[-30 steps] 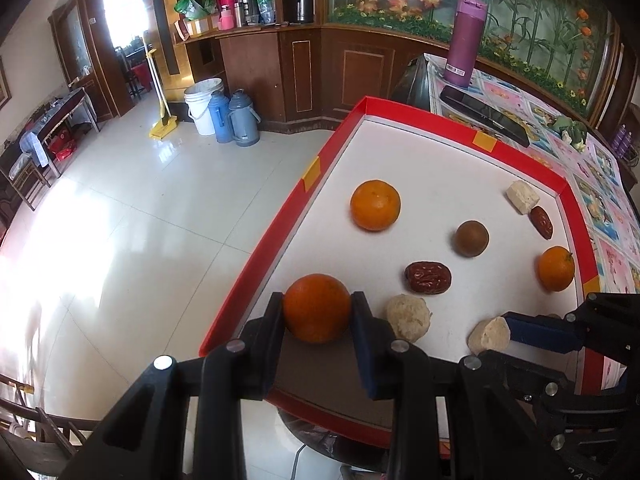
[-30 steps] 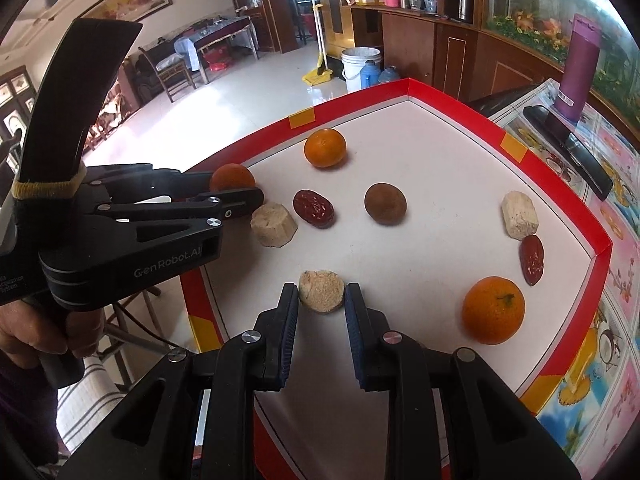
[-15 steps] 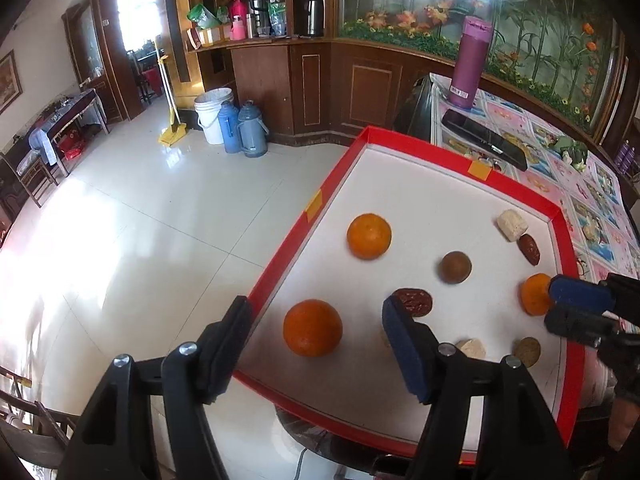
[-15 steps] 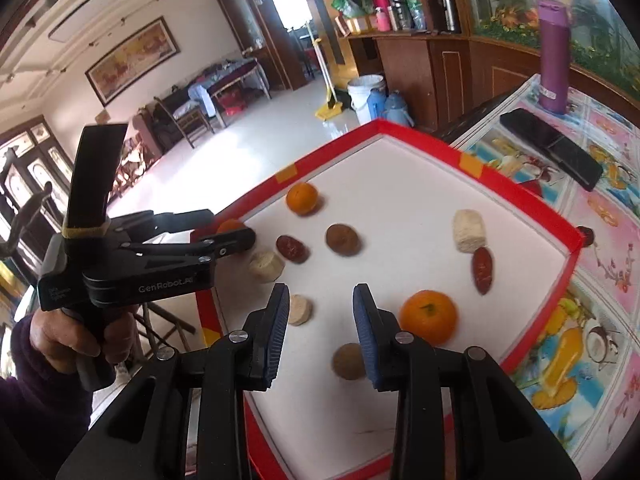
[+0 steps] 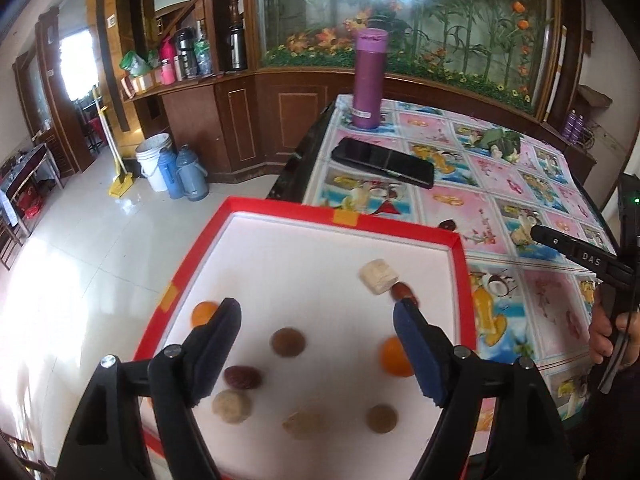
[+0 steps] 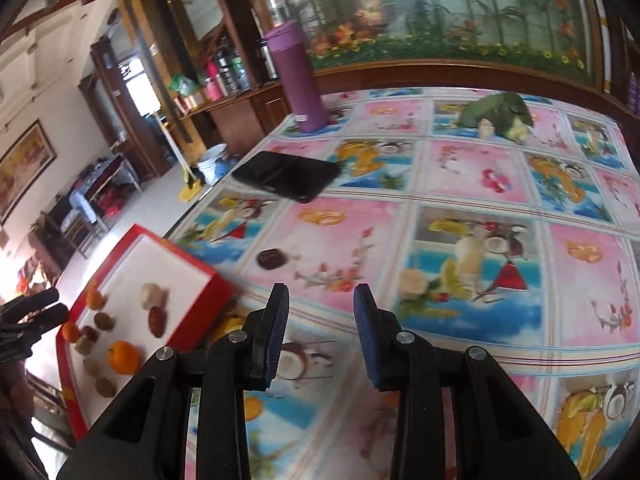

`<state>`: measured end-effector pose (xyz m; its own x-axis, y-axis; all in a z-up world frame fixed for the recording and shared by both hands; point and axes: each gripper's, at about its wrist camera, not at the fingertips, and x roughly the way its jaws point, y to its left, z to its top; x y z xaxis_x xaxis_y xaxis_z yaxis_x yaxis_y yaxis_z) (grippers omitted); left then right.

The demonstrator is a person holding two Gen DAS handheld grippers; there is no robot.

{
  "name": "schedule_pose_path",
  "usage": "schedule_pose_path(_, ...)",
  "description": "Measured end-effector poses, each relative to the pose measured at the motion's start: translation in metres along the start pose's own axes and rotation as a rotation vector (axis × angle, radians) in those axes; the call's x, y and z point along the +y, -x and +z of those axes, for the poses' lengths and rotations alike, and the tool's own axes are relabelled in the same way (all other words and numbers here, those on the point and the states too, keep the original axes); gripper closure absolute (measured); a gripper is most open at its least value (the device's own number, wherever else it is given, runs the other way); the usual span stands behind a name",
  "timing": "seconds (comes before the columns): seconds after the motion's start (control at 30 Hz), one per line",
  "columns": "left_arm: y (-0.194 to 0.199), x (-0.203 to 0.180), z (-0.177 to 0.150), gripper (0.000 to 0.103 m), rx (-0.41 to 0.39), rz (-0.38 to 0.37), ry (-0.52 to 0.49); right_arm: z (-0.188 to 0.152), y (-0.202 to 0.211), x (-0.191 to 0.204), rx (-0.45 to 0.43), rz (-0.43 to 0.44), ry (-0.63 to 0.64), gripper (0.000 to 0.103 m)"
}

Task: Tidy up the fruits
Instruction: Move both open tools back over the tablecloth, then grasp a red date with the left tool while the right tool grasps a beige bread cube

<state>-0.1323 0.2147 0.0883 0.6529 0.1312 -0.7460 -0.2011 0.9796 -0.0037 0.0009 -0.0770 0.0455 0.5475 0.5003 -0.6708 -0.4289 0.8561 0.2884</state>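
1. My left hand-held gripper (image 5: 320, 344) is over the red tray (image 5: 460, 264), tipped down at it. Its jaws are opening wide and nothing is between the pads.
2. The fruits lie in the tray below and ahead of my left hand-held gripper. The brown round fruit (image 5: 288, 342) is right in the gap, so it is the nearest one to grab.
3. The red date (image 5: 243, 377) sits just beside my left finger. It is a long shape, and its long side runs across the picture.
4. My right hand-held gripper (image 6: 321, 336) is partly open and empty. It points at the flowery tabletop (image 6: 480, 184), well away from the tray.
5. So my left hand is much nearer to the fruits.
6. One dark date (image 6: 271, 259) lies alone on the tabletop, ahead of my right hand and a bit to the left.
7. Hard to see: one orange (image 5: 202, 314) hides behind my left finger, another orange (image 5: 394, 356) is partly behind the other finger, and the pale pieces at the near edge are blurry.
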Motion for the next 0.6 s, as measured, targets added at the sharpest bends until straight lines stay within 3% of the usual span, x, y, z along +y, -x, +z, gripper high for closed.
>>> schedule_pose_path(0.13, -0.009, -0.035, 0.018, 0.022, -0.004, -0.037, -0.048, 0.001, -0.005, -0.026, 0.033, -0.023, -0.068, 0.07)
schedule_pose_path(0.3, -0.021, -0.074, 0.025, 0.018, 0.007, -0.079, -0.112, 0.004, -0.012, -0.032, 0.05, -0.088, -0.027, 0.069)
schedule_pose_path(0.6, -0.043, -0.096, 0.045, 0.018, 0.028, -0.045, -0.183, 0.006, -0.038, -0.025, 0.112, -0.061, 0.019, 0.069)
